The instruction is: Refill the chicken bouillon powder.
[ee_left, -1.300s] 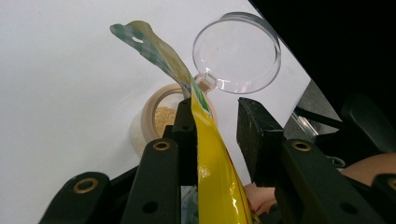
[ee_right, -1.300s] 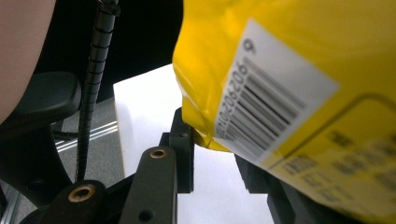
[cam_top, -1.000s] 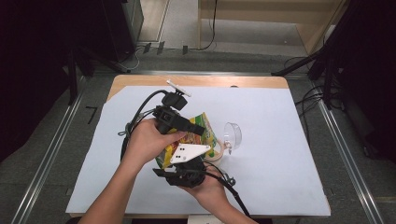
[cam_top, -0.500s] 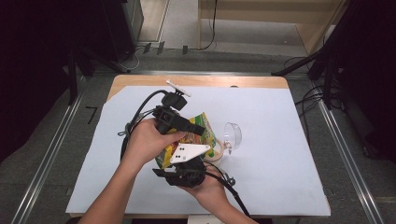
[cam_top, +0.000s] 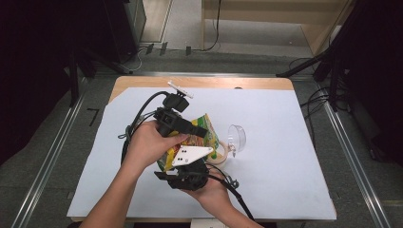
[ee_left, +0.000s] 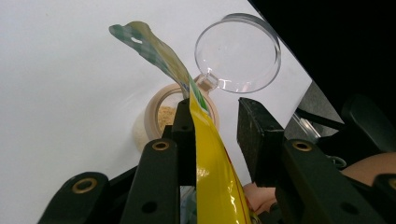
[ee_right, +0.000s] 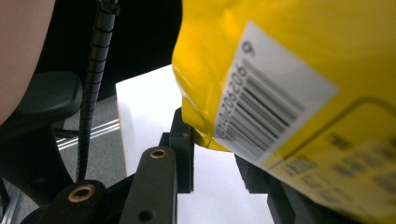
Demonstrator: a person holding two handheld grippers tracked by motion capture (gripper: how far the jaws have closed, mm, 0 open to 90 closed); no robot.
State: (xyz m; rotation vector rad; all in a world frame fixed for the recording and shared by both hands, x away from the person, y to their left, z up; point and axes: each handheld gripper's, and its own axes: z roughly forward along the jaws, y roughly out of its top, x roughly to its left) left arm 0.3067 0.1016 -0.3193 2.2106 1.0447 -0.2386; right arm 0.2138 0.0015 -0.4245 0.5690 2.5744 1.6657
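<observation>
A: Where's the bag?

B: The yellow bag (cam_top: 205, 135) is up off the tabletop (cam_top: 285, 156), held between the two hands near the middle. In the high view it sits over a small tan cup (cam_top: 217, 156), tilted, with its upper end toward the far side.

A: What's the left hand-held gripper doing?

B: The left hand-held gripper (ee_left: 215, 126) has the bag's thin edge running up between its jaws. The bag (ee_left: 210, 163) lies against the left jaw, and there is a clear gap to the right jaw. So the jaws stand partly apart, and I can't tell if they really pinch the edge.

A: And the right one?

B: The right hand-held gripper (ee_right: 215, 158) is under the bag's lower corner. The corner (ee_right: 205, 135) sits between its jaws, with the barcode (ee_right: 266, 107) just above. The right jaw is mostly hidden behind the bag, so I can't tell if it clamps.

A: What's in the cup?

B: In the left gripper view the cup (ee_left: 161, 116) holds pale crumbly stuff. A clear round lid (ee_left: 238, 53) stands just beside its rim, seemingly joined to it.

A: Anything else?

B: A white sheet covers most of the tabletop, with bare wood along the far edge. Black cables trail from both grippers
</observation>
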